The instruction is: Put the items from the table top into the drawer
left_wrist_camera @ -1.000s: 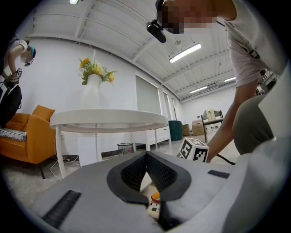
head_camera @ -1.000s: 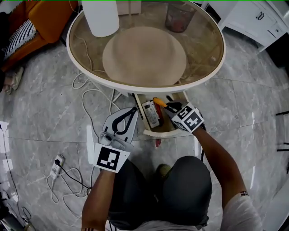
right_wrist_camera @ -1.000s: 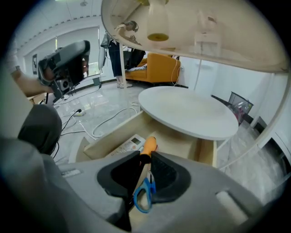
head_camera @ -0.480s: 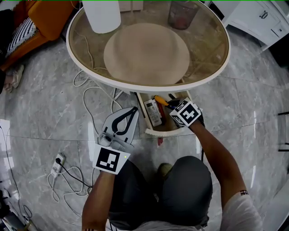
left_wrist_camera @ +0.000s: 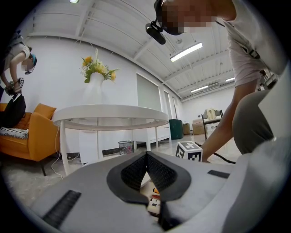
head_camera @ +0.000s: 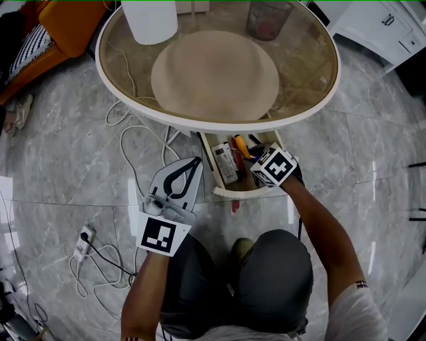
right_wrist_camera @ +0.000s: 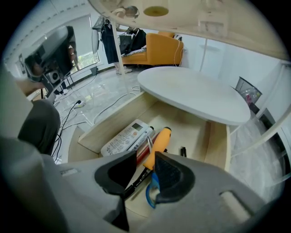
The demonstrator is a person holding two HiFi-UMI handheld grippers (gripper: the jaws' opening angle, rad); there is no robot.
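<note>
The open wooden drawer (head_camera: 229, 193) juts out under the round table (head_camera: 133, 106). In it lie a white remote (right_wrist_camera: 127, 136), an orange-handled tool (right_wrist_camera: 159, 141), a black pen (right_wrist_camera: 183, 151) and a blue-handled item (right_wrist_camera: 152, 193). My right gripper (head_camera: 256, 156) points steeply down into the drawer. Its jaws are opening, and the orange tool's lower end lies loose in the gap on the drawer floor, with the pads (right_wrist_camera: 166, 173) off it. My left gripper (head_camera: 197, 161) hangs level to the left of the drawer, shut and empty (left_wrist_camera: 146, 157).
The table carries a white container (head_camera: 150, 20) and a round beige mat (head_camera: 213, 76). A waste bin (head_camera: 265, 20) shows through the glass. White cables (head_camera: 126, 140) and a power strip (head_camera: 83, 243) lie on the marble floor at left. An orange sofa (head_camera: 60, 26) stands far left, a white cabinet (head_camera: 379, 26) far right.
My right gripper sank a little into the drawer and its jaws widened, leaving the orange-handled tool lying beside the remote. The left gripper stayed put.
</note>
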